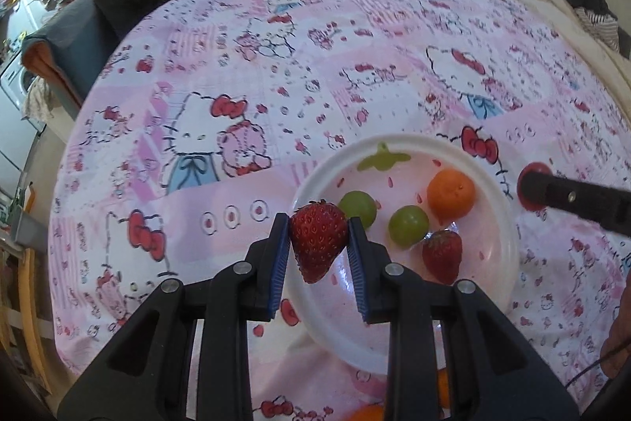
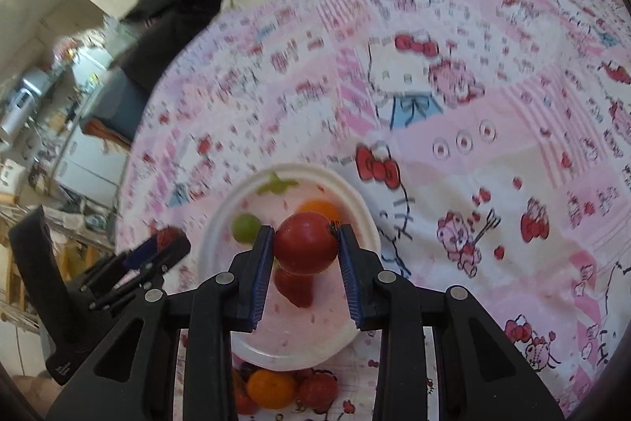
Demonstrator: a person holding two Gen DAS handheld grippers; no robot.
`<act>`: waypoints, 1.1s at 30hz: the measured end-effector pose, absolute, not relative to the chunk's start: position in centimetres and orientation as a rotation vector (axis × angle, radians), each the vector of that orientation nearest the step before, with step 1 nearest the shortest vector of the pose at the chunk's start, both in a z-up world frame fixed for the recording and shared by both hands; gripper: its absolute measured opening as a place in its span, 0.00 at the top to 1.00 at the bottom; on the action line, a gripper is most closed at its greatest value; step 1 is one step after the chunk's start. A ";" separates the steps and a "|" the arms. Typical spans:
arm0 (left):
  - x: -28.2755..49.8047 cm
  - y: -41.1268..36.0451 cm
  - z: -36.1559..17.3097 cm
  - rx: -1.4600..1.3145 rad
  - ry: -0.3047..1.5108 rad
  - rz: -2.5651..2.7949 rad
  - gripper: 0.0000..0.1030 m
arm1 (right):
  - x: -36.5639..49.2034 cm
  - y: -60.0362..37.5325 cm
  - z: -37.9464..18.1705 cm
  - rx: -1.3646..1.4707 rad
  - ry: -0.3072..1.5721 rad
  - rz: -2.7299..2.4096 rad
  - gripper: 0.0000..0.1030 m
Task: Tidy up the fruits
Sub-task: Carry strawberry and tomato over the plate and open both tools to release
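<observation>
a strawberry (image 1: 318, 238) is grasped between the blue pads of the left gripper (image 1: 318, 243), above the near left rim of the white plate (image 1: 508, 223). a red tomato (image 2: 307, 242) is clamped in the right gripper (image 2: 305, 243), over the same plate. on the plate are seen two green grapes (image 1: 408, 225), an orange fruit (image 1: 450, 193) and another strawberry (image 1: 442, 256). more fruits (image 2: 272, 387) lie near the plate on the pink printed cloth (image 1: 236, 73).

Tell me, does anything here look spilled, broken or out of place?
Nothing looks spilled or damaged. The only stragglers are a few fruits lying on the cloth just outside the white plate, while the others sit inside it.
</observation>
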State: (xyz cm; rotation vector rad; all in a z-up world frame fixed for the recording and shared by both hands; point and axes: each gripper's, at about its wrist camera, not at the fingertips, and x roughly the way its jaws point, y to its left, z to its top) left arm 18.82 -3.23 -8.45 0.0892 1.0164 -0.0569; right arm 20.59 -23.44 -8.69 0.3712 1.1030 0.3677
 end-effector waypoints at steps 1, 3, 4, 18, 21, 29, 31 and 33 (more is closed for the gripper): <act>19.0 -3.4 -8.7 0.094 1.018 -0.059 0.76 | 20.7 -23.2 -9.1 0.358 1.121 0.366 0.67; 19.3 -3.5 -9.3 0.099 1.024 -0.061 0.76 | 20.8 -22.9 -9.7 0.341 1.144 0.363 0.67; 19.5 -3.5 -9.6 0.100 1.029 -0.061 0.76 | 20.9 -22.8 -10.1 0.332 1.159 0.362 0.67; 20.0 -3.8 -11.9 0.096 1.079 -0.073 0.75 | 20.8 -22.3 -12.4 0.287 1.254 0.320 0.66; 20.0 -3.7 -12.3 0.094 1.087 -0.074 0.75 | 20.8 -22.3 -12.4 0.284 1.257 0.320 0.66; 20.0 -3.8 -12.5 0.107 1.084 -0.075 0.75 | 20.8 -22.1 -12.4 0.277 1.251 0.320 0.64; 20.0 -3.9 -12.6 0.113 1.083 -0.083 0.75 | 20.8 -22.1 -12.3 0.273 1.244 0.320 0.64; 20.0 -4.1 -12.8 0.117 1.091 -0.092 0.73 | 20.8 -22.1 -12.2 0.283 1.241 0.326 0.64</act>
